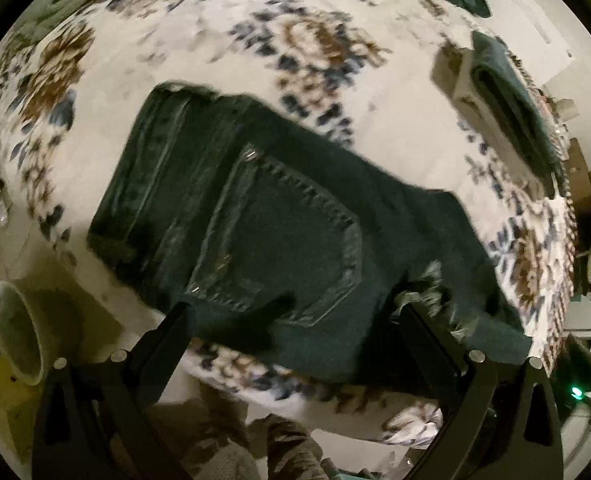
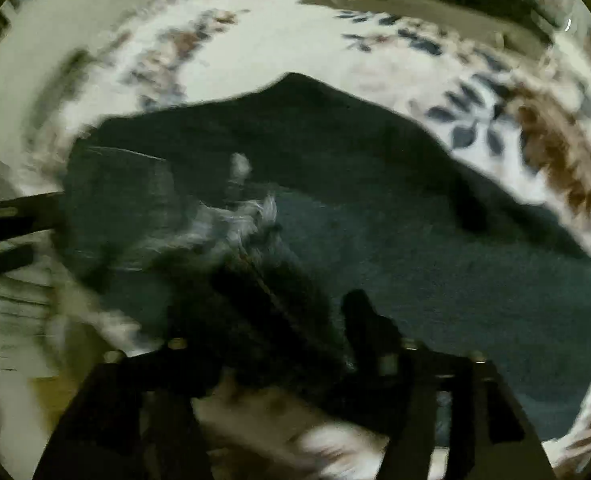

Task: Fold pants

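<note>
We have the dark denim pants (image 1: 255, 216) lying on the floral bed (image 1: 223, 40), long axis running from far left to near right. Our left tool (image 1: 295, 312) hangs spread wide over the near edge, gripping nothing. Our right tool (image 2: 291, 300), blurred, seems clamped on the frayed hem (image 2: 247, 216), so it is nearer the work. Beyond the pants the bed lies bare; folded clothes (image 1: 511, 108) sit well apart.
</note>
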### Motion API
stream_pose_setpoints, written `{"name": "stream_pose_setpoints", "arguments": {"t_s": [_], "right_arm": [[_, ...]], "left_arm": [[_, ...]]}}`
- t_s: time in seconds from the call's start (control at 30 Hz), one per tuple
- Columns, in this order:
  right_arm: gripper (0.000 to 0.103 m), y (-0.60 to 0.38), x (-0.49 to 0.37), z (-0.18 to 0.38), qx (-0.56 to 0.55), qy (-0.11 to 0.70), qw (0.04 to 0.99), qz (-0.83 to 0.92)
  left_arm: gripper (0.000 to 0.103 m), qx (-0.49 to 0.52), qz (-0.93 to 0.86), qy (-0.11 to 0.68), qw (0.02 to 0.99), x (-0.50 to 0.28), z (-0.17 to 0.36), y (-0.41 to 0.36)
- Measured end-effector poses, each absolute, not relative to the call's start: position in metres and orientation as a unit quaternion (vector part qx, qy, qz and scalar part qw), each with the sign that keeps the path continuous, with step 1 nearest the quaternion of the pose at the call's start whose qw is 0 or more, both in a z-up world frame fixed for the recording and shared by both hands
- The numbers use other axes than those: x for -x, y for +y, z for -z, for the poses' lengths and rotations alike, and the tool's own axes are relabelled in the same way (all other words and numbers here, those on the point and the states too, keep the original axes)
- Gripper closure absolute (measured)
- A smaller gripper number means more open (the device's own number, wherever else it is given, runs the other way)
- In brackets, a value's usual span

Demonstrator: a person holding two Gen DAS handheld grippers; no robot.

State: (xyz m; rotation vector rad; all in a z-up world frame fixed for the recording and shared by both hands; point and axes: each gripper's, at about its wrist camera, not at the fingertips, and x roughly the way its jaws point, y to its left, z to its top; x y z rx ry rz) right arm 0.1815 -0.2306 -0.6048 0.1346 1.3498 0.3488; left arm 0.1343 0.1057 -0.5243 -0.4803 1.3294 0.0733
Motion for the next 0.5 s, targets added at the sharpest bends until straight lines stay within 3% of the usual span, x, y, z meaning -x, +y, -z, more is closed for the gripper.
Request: {"name": "stream_pose_setpoints", "arguments": {"t_s": [0.07,0.27,0.47,0.5], "right_arm": [[0.025,-0.262,-0.173,0.590,-0.129,0.620,0.760,-0.149],[0.025,-0.388,-0.140,0.577,-0.261,0.617,0.743,-0.001],[0.025,-0.486,-0.129,0.596,-0.321,0.617,0.710,0.108],[0.025,-0.496,-0.129,0.602,-0.334,0.619,0.701,0.116]], "left_arm": [[0.000,0.220,-0.017,0.607,0.764,-0.141,0.521,0.094],[0.000,0.211,0.033,0.639,0.739,-0.161,0.542,0.042],[0.001,0.201,0.057,0.679,0.704,-0.178,0.580,-0.008],[0.008,0.199,0.068,0.685,0.697,-0.180,0.588,-0.017]]}}
